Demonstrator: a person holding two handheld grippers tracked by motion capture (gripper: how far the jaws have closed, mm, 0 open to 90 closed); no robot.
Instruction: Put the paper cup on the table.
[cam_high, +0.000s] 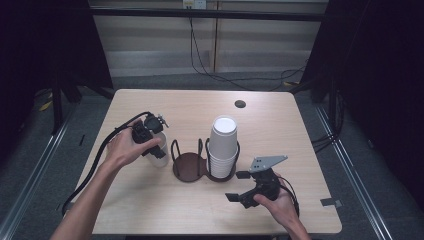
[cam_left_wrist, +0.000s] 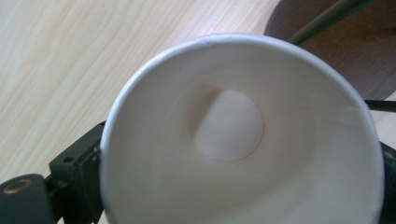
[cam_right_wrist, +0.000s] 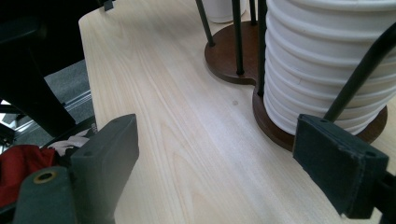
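Observation:
A single white paper cup (cam_high: 160, 154) stands on the table just left of a dark two-ring cup holder (cam_high: 189, 168). My left gripper (cam_high: 156, 146) reaches down over it, jaws on either side of the rim. In the left gripper view I look into the empty cup (cam_left_wrist: 233, 140), and the jaws look slack against it. A tall stack of white cups (cam_high: 223, 145) fills the holder's right ring. My right gripper (cam_high: 236, 186) rests near the table's front right, open and empty, facing the stack (cam_right_wrist: 317, 70).
The holder's left ring is empty, its brown base (cam_right_wrist: 229, 56) bare. A round cable hole (cam_high: 240, 104) sits at the table's far side. Cables run over the floor behind. Something red (cam_right_wrist: 14, 172) lies below the table's edge.

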